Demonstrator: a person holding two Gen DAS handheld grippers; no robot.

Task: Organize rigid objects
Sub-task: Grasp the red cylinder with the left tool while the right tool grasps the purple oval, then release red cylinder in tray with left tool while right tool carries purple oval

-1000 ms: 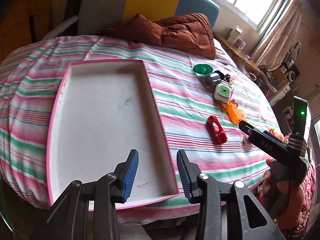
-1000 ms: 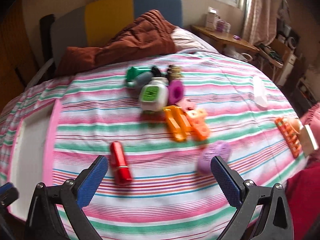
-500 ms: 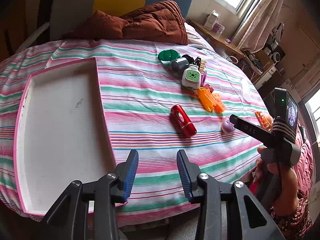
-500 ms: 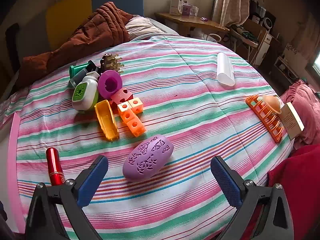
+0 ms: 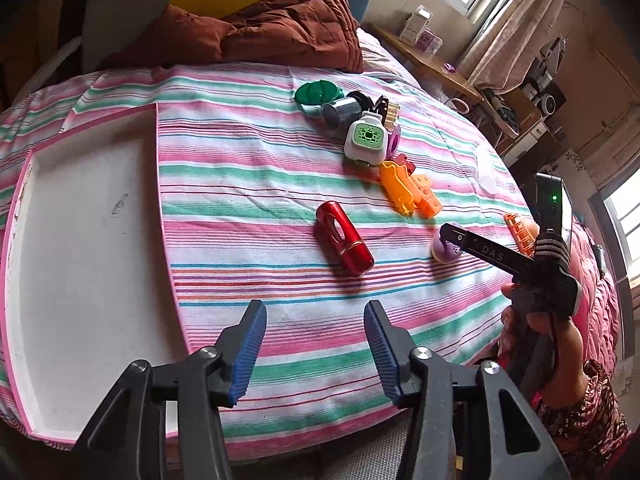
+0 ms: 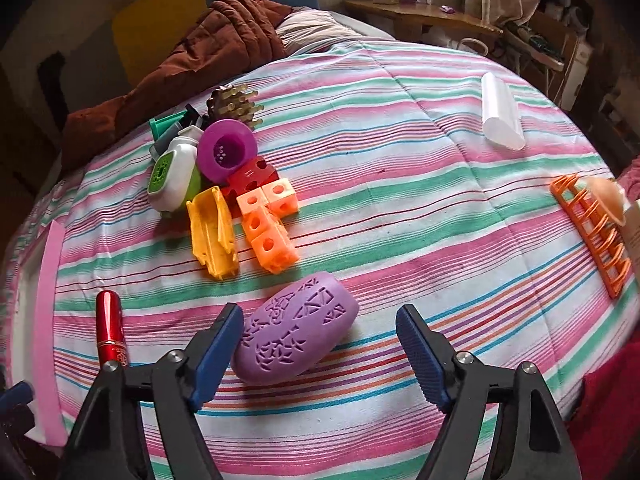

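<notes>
purple oval embossed plastic case (image 6: 295, 332) lies between my right gripper's (image 6: 320, 354) wide-open fingers, touching the left pad; nothing gripped. my left gripper (image 5: 315, 350) hangs half-open, empty, red metallic tube (image 5: 345, 237) beyond, pink-rimmed white tray (image 5: 80, 240) leftward.

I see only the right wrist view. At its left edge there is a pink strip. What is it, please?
Observer: It is the rim of a shallow tray. The left wrist view shows its white floor with only small dark marks.
Operator: And where is the left gripper?
Observer: The left gripper hangs with its jaws open over the striped bedspread, just right of the tray.
Operator: Is the red tube plain all around?
Observer: No, the red tube has an oval opening in its side.
</notes>
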